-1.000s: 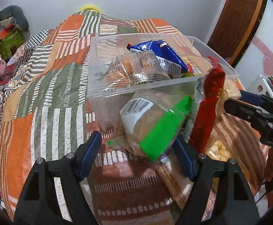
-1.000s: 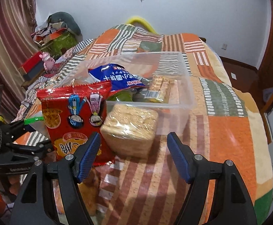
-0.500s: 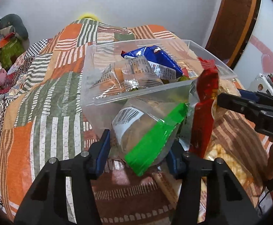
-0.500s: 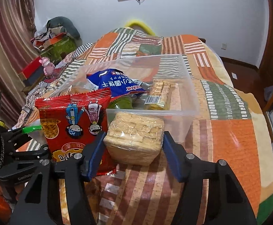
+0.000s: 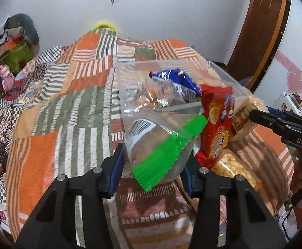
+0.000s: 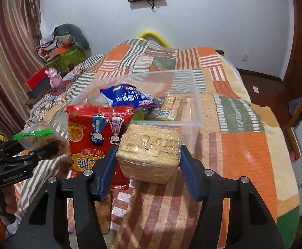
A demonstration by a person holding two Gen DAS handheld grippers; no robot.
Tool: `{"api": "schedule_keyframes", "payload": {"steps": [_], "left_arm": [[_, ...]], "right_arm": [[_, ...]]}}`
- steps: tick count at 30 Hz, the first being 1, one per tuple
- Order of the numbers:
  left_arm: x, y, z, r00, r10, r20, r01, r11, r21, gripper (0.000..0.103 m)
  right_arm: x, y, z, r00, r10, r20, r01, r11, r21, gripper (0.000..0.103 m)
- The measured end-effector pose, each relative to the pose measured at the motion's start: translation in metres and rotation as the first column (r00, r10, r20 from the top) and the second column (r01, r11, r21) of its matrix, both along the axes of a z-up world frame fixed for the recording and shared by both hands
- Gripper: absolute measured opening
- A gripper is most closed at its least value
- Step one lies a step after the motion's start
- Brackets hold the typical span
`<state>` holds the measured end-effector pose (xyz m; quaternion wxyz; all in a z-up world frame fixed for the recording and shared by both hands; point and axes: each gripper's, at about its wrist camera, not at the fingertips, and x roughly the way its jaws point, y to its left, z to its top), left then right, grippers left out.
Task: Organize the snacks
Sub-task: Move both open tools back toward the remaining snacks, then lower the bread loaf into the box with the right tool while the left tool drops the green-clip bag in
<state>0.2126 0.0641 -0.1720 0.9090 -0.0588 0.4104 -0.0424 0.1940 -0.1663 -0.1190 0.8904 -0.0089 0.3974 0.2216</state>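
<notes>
My left gripper (image 5: pixel 153 161) is closing its jaws on a clear bread bag with a green stripe (image 5: pixel 151 137); both blue pads press its sides and it hangs just above the quilt. My right gripper (image 6: pixel 147 157) is shut on a clear pack of pale crackers (image 6: pixel 151 149), held in front of the clear plastic bin (image 6: pixel 192 122). A red snack bag (image 6: pixel 97 132) stands upright between the two packs. The bin holds a blue bag (image 6: pixel 128 97), a gold-wrapped biscuit strip (image 6: pixel 169 108) and wrapped buns (image 5: pixel 155 97).
A bag of yellow puffs (image 5: pixel 234 166) lies on the patchwork quilt (image 5: pixel 63 108) below the red bag. Clutter and a pink toy (image 6: pixel 54 78) sit off the bed's left side. A wooden door (image 5: pixel 258 31) is to the right.
Both grippers have closed from wide open onto their packs. The left one has risen with the green-striped bag; the cracker pack has come up slightly off the quilt.
</notes>
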Motion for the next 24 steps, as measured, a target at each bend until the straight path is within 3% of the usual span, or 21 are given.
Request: {"api": "schedule_keyframes", "payload": {"steps": [12,24], "left_arm": [[-0.008,0.010,0.046,0.995,0.019,0.098,-0.019,1.000,-0.008,0.048],[0.018,0.008,0.084,0.980,0.025,0.196,-0.028,1.000,0.013,0.048]], "right_arm": [[-0.006,-0.005,0.038,0.995,-0.016,0.095,0.014,1.000,0.028,0.054],[0.009,-0.004,0.061,0.984,-0.028,0.175,0.021,0.999,0.045,0.054]]}}
